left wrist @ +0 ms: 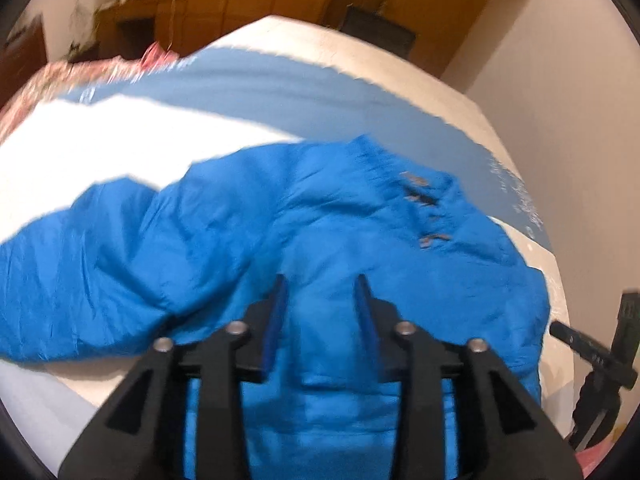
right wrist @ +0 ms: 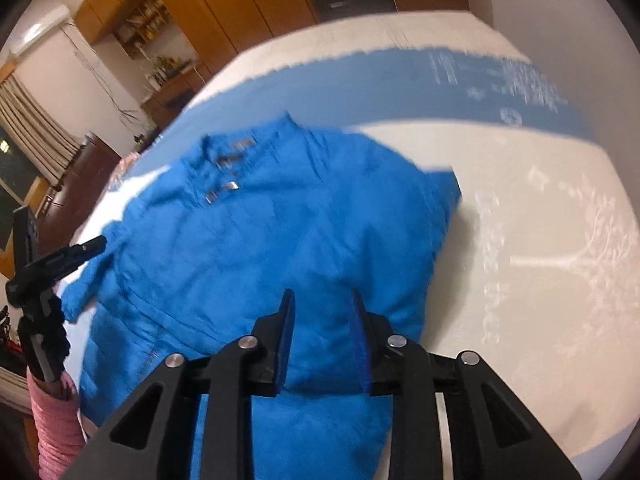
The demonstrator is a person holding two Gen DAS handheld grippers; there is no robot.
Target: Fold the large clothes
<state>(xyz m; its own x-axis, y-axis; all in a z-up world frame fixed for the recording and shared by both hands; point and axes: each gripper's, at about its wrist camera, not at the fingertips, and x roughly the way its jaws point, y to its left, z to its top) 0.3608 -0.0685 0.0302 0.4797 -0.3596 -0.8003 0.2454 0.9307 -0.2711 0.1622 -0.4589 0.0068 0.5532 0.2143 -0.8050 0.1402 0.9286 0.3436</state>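
The blue padded jacket [left wrist: 320, 232] lies spread on the bed [left wrist: 120, 136], which wears a white cover with a blue band [left wrist: 280, 88] running beyond the collar. Left of the jacket's body one sleeve [left wrist: 72, 248] stretches out flat over the white cover. Over the body itself the left claw [left wrist: 321, 292] hangs released, its jaws parted with nothing between them, only fabric beneath. Further right, the right claw [right wrist: 322, 304] is likewise released above the lower body, nothing pinched. Right of the body the other sleeve [right wrist: 440, 196] looks already tucked in against the side.

The jacket seems light, puffy and soft, with a smooth shell that will likely slip and spring back when folded. Best taken by a seam, cuff or hem, where the cloth is doubled and thinner, rather than the quilted middle. No containers are in view.
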